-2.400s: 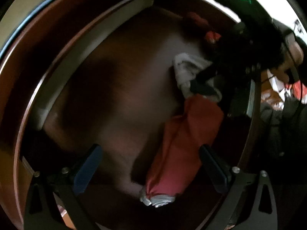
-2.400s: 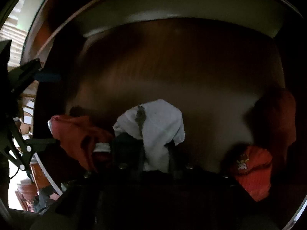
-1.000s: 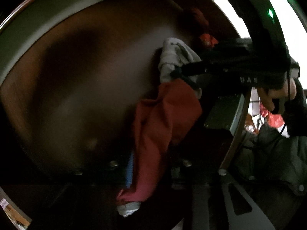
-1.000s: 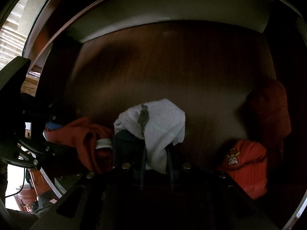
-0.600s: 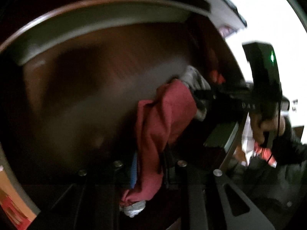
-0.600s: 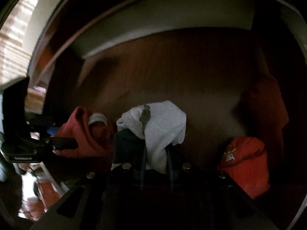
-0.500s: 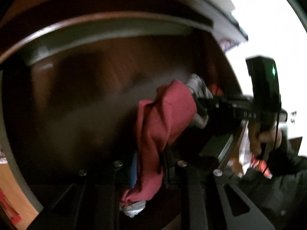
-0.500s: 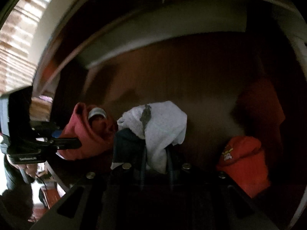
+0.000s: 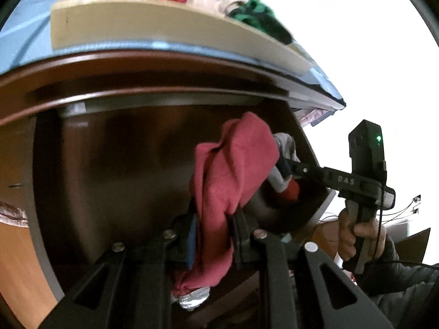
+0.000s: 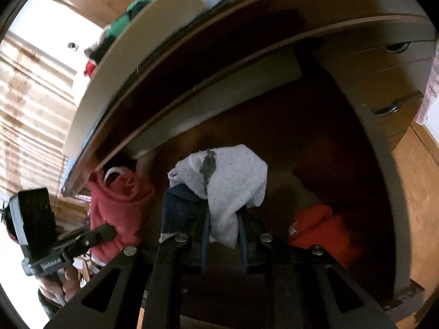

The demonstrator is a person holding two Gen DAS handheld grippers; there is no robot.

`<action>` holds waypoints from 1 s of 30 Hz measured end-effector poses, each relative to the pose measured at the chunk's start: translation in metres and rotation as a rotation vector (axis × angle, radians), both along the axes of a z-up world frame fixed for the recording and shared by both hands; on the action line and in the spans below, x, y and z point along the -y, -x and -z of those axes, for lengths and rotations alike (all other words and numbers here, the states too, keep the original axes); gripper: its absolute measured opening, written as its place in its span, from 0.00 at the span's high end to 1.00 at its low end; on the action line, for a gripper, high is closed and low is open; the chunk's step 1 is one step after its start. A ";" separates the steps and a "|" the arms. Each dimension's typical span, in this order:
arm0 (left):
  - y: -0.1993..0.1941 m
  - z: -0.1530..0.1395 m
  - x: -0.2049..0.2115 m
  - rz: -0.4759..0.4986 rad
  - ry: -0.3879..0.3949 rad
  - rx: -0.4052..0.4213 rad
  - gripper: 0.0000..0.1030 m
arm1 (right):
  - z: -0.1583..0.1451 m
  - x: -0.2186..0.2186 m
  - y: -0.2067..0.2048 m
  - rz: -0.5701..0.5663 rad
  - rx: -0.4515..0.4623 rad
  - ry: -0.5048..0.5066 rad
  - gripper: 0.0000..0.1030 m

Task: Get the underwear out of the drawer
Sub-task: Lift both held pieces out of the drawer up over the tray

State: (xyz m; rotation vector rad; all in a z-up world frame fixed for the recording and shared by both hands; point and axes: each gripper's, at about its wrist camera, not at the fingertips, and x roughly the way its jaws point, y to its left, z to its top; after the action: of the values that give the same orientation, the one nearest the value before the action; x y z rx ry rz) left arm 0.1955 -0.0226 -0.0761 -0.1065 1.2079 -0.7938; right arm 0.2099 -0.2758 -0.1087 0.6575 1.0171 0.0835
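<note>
I have both tools down in the open dark-brown wooden drawer (image 9: 115, 170), and each one has a garment. My left gripper (image 9: 212, 233) is pinched tight on a dark red pair of underwear (image 9: 233, 170); the cloth stands up in a bunch above the pads and a short tail with a pale grey waistband (image 9: 192, 297) hangs below them. One left pad (image 9: 192, 235) shows blue at its edge, pressed against the fabric.

My right gripper (image 10: 223, 241) is clamped on a light grey pair of underwear (image 10: 233, 183) with a dark smudge or mark near its top fold and a navy part (image 10: 178, 205) drooping on the left side. The cloth is bunched over the fingertips, so I see only the pad edges on either side of it.

From the left wrist camera, the right tool (image 9: 356, 181) comes in from the right edge, a hand (image 9: 356, 235) around its grip and a green light lit on its body, its tip against the grey garment just behind the red one. From the right wrist camera, the left tool (image 10: 55, 241) sits at the lower left, holding the red bundle (image 10: 115, 208) up near the drawer's left wall.

An orange-red garment (image 10: 323, 227) with a small printed figure lies on the drawer floor at the right, and a darker red piece sits behind it in shadow. On top of the cabinet a beige tray (image 9: 164, 24) holds loose clothes in cream, red and green.
</note>
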 end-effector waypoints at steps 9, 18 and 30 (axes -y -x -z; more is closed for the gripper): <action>0.015 -0.035 -0.041 -0.119 0.076 0.051 0.82 | -0.027 -0.001 0.014 0.021 0.083 0.051 0.81; 0.023 -0.074 -0.068 -0.192 0.127 0.138 0.82 | -0.075 -0.014 0.022 -0.019 0.211 0.098 0.81; 0.007 -0.130 -0.076 -0.292 0.169 0.302 0.82 | -0.133 -0.046 0.001 -0.092 0.368 0.125 0.81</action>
State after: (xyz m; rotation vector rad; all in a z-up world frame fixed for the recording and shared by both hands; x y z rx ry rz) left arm 0.1888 0.0532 0.0544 -0.2853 0.8154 -0.6273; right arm 0.2088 -0.2299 0.0244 0.4597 0.6907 0.2124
